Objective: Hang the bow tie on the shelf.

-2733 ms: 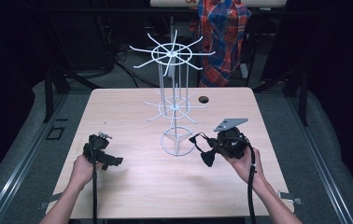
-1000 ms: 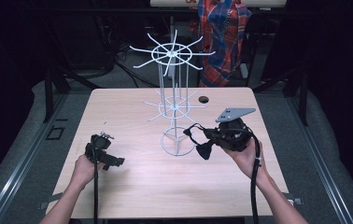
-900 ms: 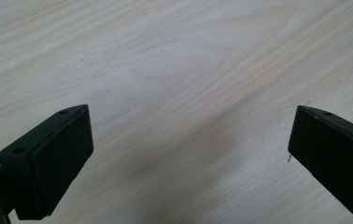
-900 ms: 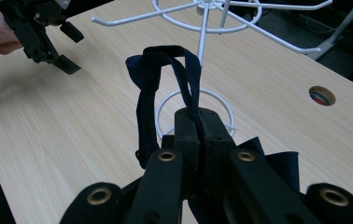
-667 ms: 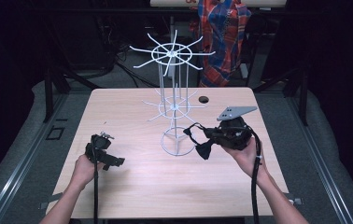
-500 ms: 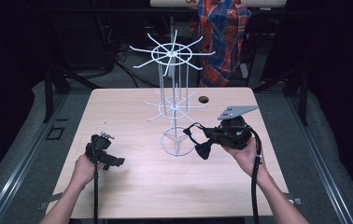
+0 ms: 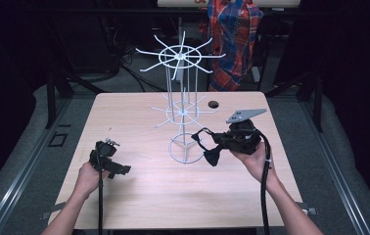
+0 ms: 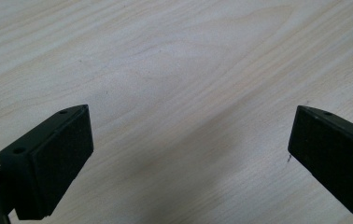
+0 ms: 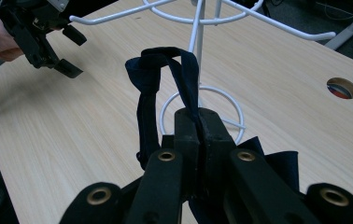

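Since the earliest frame, the right gripper (image 7: 207,149) has lifted toward the white wire rack (image 7: 183,105); its fingers pinch a dark cloth strap (image 9: 158,79) looping just beyond the tips; left gripper (image 8: 191,154) unmoved, fingers spread over bare table (image 8: 174,60).

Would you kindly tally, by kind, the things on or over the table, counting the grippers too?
White wire rack: 1
Dark blue fabric strap, pinched in the right gripper: 1
Grippers, the right one plus the left gripper with its jaws apart above bare wood: 2
Total: 4
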Available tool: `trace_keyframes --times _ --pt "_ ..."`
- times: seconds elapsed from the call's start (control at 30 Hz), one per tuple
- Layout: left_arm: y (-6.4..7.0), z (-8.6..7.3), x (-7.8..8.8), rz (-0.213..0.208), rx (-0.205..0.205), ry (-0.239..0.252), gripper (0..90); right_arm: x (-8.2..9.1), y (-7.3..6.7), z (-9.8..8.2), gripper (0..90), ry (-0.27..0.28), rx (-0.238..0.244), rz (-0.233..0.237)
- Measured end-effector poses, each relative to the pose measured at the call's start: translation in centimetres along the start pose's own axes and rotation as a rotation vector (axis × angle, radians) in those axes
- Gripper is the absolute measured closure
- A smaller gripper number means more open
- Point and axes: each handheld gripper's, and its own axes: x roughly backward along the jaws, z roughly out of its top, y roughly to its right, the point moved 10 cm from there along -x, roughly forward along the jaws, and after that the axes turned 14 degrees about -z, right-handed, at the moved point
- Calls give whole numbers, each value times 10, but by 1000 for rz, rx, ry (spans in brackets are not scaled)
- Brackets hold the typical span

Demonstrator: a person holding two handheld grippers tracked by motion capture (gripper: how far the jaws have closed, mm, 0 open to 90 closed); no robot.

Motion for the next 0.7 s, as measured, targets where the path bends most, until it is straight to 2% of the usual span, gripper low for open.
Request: trace_keyframes --times 0.27,0.7 --pt "0 0 0 0 -1 0 1 -7 1 -1 867 -17 -1 -10" --pt "1 0 0 -1 -1 0 1 -20 1 3 866 -14 -19 -13"
